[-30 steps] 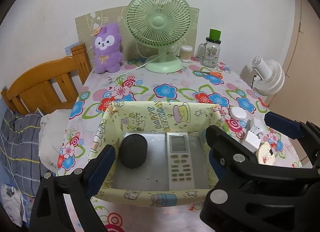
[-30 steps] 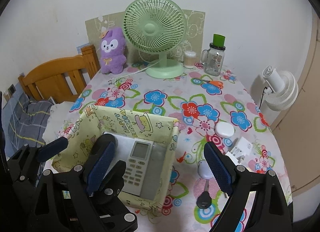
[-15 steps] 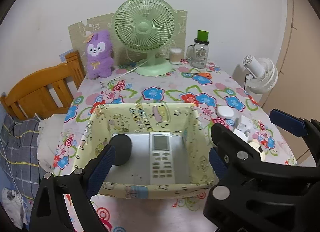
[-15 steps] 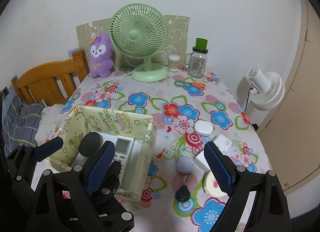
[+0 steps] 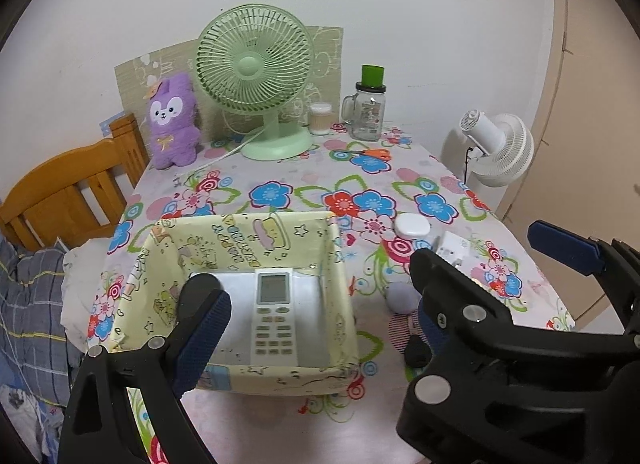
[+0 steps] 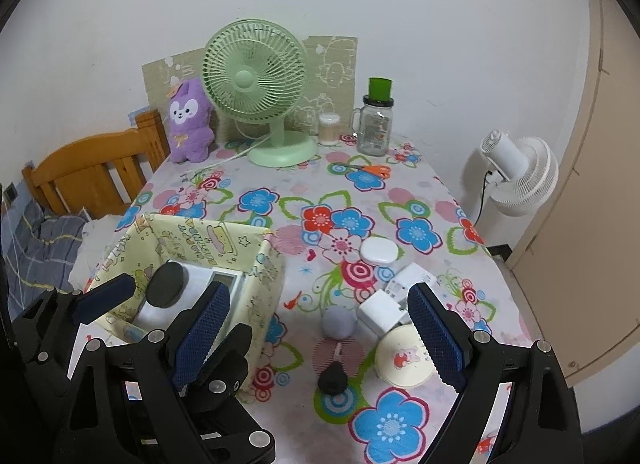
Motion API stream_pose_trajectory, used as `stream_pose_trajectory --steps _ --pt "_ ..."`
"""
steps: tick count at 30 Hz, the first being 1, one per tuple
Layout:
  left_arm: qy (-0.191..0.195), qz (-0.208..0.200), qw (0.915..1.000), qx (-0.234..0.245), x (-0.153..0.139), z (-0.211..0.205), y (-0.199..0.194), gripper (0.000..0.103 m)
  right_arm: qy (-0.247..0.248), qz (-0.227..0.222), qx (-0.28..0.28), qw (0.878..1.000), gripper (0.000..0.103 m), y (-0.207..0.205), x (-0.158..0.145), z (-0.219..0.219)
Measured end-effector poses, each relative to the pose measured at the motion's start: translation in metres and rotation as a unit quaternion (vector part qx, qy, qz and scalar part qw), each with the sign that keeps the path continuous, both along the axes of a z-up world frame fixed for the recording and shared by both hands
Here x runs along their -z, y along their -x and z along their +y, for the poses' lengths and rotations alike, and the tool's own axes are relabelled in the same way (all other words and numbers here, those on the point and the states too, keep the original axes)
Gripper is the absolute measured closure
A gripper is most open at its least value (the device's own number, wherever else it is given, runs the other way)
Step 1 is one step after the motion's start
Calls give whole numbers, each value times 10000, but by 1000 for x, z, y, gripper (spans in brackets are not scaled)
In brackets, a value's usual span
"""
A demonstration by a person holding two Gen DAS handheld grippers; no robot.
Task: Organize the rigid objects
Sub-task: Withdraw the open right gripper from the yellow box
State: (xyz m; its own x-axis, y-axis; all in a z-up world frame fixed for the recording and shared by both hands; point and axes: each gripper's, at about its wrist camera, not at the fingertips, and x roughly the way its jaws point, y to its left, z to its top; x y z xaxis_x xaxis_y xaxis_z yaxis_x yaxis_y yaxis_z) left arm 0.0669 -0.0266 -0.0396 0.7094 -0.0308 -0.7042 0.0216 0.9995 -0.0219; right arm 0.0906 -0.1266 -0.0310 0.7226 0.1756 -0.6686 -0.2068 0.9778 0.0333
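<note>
The box [image 5: 244, 248], at left, already holds a remote [image 5: 274, 316] and a black disc [image 6: 166, 286]. Both the left gripper [image 5: 320, 324] and right gripper [image 6: 320, 330] gape empty; approach the grey ball [image 6: 339, 323] squarely. Only the right view shows the round tin [image 6: 404, 360].

A green fan [image 6: 256, 80] stands at the back of a flowered tablecloth [image 6: 280, 200], a purple plush [image 6: 190, 120] to its left, a glass jar [image 6: 376, 124] and orange scissors [image 6: 368, 169] to its right. A white fan [image 6: 520, 168] stands beyond the table; a wooden bedframe [image 6: 92, 176] sits left.
</note>
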Motion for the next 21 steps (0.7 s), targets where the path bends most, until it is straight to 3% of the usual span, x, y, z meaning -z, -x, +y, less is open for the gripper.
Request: stream_pose_trajectory --steps 21 --pt "-56 50 9994 349 7 -53 -2 7 -56 -15 130 9999 10 2 9 -51"
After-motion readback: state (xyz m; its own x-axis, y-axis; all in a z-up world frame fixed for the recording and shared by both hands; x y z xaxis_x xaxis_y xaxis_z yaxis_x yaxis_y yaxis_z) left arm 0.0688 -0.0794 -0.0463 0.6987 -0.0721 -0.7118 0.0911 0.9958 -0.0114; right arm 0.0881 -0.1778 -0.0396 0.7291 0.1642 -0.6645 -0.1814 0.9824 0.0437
